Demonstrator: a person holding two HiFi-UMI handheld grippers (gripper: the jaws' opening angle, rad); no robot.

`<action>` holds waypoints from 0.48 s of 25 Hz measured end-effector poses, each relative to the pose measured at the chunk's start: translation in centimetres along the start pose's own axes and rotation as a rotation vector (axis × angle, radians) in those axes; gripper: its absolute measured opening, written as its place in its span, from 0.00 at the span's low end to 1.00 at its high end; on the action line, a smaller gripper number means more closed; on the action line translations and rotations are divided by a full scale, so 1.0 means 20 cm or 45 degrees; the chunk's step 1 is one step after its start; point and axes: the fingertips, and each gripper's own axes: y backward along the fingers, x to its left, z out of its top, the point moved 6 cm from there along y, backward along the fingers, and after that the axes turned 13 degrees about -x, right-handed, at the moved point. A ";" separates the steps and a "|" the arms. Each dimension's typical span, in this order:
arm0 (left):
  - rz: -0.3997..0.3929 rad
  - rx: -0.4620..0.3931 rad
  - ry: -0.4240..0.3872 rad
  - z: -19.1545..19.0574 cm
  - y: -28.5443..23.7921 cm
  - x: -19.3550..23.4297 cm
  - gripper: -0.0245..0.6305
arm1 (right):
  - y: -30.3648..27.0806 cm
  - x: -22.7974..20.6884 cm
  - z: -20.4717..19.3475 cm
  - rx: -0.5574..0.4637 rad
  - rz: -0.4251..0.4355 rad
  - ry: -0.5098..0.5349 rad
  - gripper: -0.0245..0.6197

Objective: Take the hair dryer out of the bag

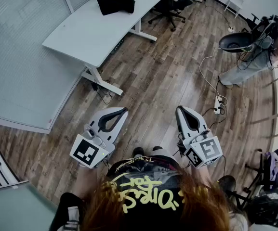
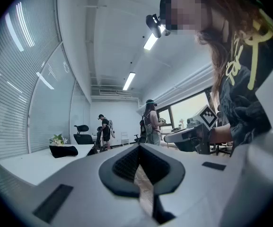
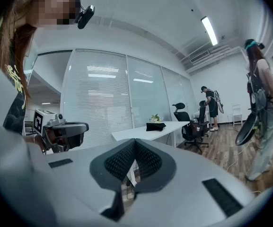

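Standing on a brown wood-plank floor (image 1: 163,76), with 2 white plastic tongs held out in front, roughly level and side by side but apart. Holding the left tongs (image 1: 124,110) (image 2: 138,148) fully closed, black ribbed pads pressed together, nothing gripped. Holding the right tongs (image 1: 181,109) (image 3: 135,143) likewise closed tight and empty.

Facing a long white rectangular counter (image 1: 95,30) beside a glass wall with blinds, well apart from both tongs. On the counter's far half, a soft black fabric bag (image 1: 115,5) (image 2: 64,151) (image 3: 155,126), lying flat and slumped, touched by neither tongs. Cannot tell from any view whether the hair dryer sits inside. Just behind the bag at the counter's end, a small bunch of white flowers (image 3: 155,118).

Past that end, a black wheeled office chair (image 1: 170,6) (image 3: 186,122). On the floor ahead of the right tongs, a white power strip (image 1: 217,105) with trailing cables. Off to the right, another person (image 1: 254,57) (image 3: 261,103) standing with similar equipment.
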 end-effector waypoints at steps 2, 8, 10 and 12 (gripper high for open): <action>-0.004 -0.008 -0.002 0.00 0.00 0.00 0.03 | 0.00 0.00 0.00 0.010 0.002 0.026 0.04; 0.007 -0.006 -0.024 0.02 -0.01 0.00 0.03 | -0.02 0.03 0.00 0.018 0.030 0.107 0.04; 0.012 -0.011 -0.026 0.02 0.00 0.00 0.03 | -0.02 0.04 0.01 0.012 0.037 0.095 0.04; 0.025 -0.008 -0.030 0.02 0.01 0.00 0.03 | -0.03 0.04 0.01 0.007 0.041 0.069 0.04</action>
